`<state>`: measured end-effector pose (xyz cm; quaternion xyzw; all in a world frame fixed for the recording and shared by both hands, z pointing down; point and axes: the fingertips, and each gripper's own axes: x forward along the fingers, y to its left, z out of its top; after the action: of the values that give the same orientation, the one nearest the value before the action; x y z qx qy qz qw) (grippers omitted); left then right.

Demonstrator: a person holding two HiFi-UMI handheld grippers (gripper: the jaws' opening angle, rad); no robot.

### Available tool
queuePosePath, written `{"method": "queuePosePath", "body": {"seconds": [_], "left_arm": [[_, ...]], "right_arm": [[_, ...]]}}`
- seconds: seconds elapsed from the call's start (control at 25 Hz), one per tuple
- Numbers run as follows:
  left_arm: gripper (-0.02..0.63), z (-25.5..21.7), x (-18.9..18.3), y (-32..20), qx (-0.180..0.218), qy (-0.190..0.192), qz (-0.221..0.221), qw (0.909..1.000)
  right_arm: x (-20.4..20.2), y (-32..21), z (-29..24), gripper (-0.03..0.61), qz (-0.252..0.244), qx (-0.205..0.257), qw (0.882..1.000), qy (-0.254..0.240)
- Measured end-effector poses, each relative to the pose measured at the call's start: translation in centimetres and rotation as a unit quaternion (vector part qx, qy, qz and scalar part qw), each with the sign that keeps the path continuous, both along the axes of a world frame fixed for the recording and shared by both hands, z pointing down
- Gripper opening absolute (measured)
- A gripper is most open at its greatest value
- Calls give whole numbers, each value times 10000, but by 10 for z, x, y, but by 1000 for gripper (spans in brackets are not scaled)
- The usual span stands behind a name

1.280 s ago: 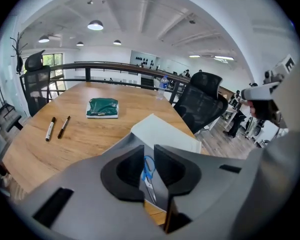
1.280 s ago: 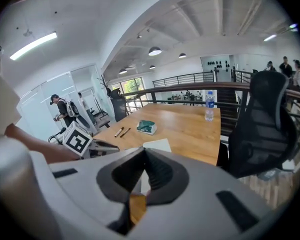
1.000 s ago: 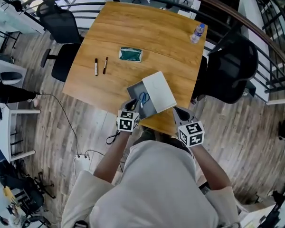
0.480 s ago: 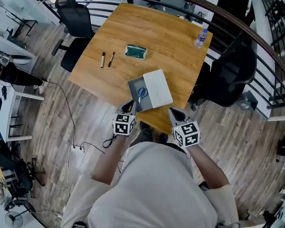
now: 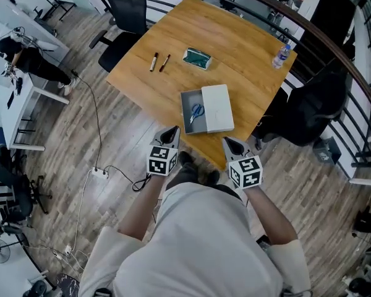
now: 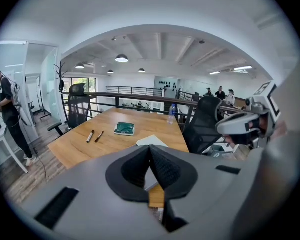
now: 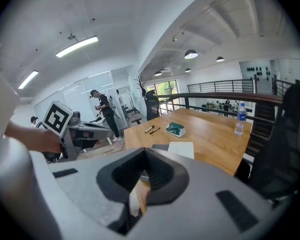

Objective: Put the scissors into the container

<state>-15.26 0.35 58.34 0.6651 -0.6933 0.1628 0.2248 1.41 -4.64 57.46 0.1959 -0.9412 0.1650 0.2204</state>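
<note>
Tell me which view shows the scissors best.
Head view: it looks straight down on the scissors, blue-handled, lying inside the open container. Both gripper views are too low; neither shows the scissors, only the white lid.

We note blue handles on the scissors point(image 5: 197, 111), just ahead of both tongs, in a grey container point(image 5: 187, 113) with a white lid point(image 5: 217, 107). Desk point(image 5: 235, 48): honey-toned wood grain. Farther ahead: dark green pouch point(image 5: 196, 58). Left tongs point(image 5: 171, 131) and right tongs point(image 5: 229, 142): black-and-white square-patterned cubes, black pads.

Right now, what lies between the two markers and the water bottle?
A green pouch lies between the markers and the water bottle, as the head view shows.
</note>
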Motion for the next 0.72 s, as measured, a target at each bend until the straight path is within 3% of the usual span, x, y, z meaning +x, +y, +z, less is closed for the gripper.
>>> {"method": "queuePosePath", "body": {"seconds": [0.4,0.72], "left_arm": [[-8,-46,-36,33,530,109,-237,9983],[-8,-104,-71,40,1127,-25,100,9936]], "right_arm": [[-43,13,-31,3,-226,508,9983,-156],[-68,1,-78,3,103,1004,9940,-425]]}}
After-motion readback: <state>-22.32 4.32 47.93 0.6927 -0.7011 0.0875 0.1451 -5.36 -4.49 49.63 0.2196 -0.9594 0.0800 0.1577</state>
